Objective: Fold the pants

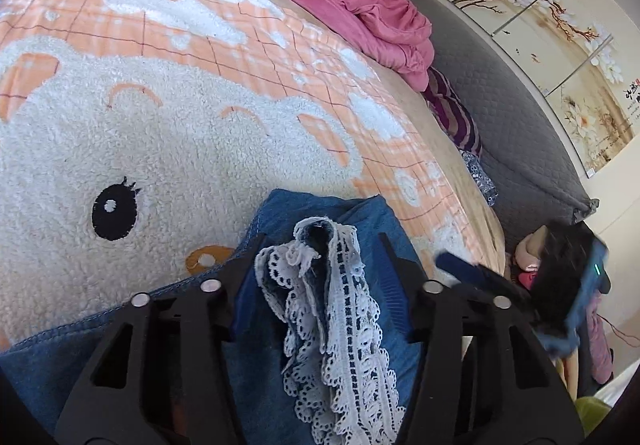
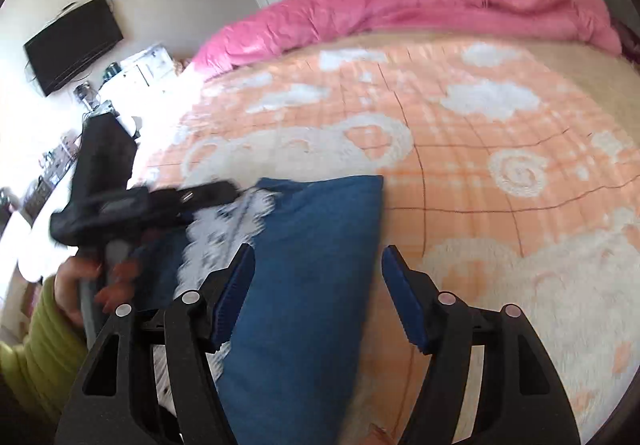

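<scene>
The only writing in view stood on the floral wall painting (image 1: 560, 57) seen from the left wrist camera: near its right edge there were a few dark brush-written characters with a red mark above them, cut off by the rim of the view and too small to read. Lower down on the same panel, fine dark marks ran in a row, also illegible. In the right wrist view nothing readable showed; the frame was blurred, and the dark wall screen (image 2: 74, 45) carried no legible brand or label
</scene>
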